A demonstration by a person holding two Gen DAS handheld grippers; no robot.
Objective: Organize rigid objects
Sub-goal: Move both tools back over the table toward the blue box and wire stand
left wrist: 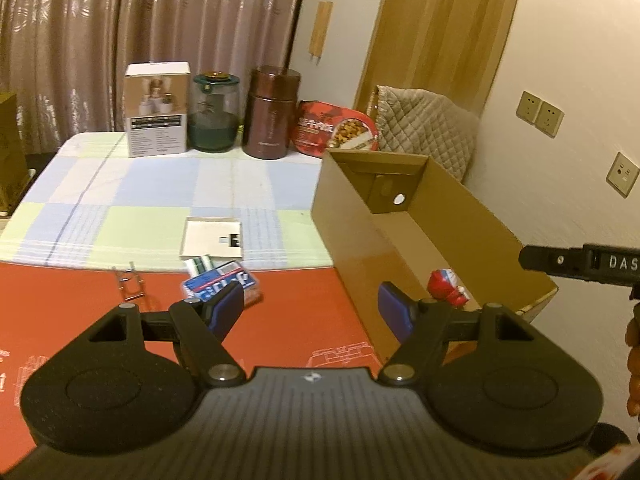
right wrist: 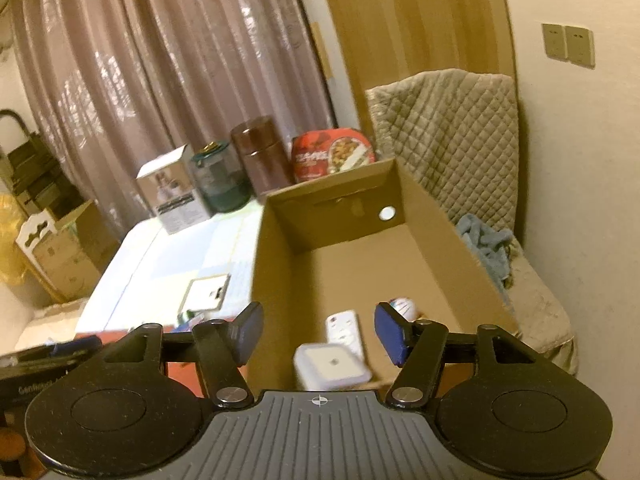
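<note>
- Inside the cardboard box [right wrist: 352,264], near end: a white square block [right wrist: 332,366] at 6 o'clock of the right wrist view, a white remote [right wrist: 345,330] just beyond it, a round white piece [right wrist: 402,307] at 1 o'clock of the remote.
- From the left wrist view, a red and white figurine [left wrist: 447,289] in the box's near corner.
- Still loose on the bench, at 9 o'clock of the box: a blue card pack [left wrist: 224,283] on the red mat [left wrist: 80,312], green batteries [left wrist: 199,266] touching it at 11 o'clock, a metal clip [left wrist: 130,284] further toward 9, a flat white box [left wrist: 213,238] on the checked cloth [left wrist: 140,200] at 12.
- Back row at 12 o'clock, well apart: white carton [left wrist: 157,110], green jar [left wrist: 214,114], brown canister [left wrist: 272,114], red food tray [left wrist: 338,130].
- Risks, as a guess: blurred block possibly not settled, so a bump from the fingers could tip it onto the remote; batteries likely to roll off if the card pack gets nudged; box wall close to the pack, easy to snag on a sideways carry.
- Right gripper [right wrist: 318,330]: fingers about half spread over the box, nothing between them, no pad touching the block.
- Left gripper [left wrist: 310,308]: fingers mid-wide, empty, left pad in line with the card pack; contact impossible to tell.
</note>
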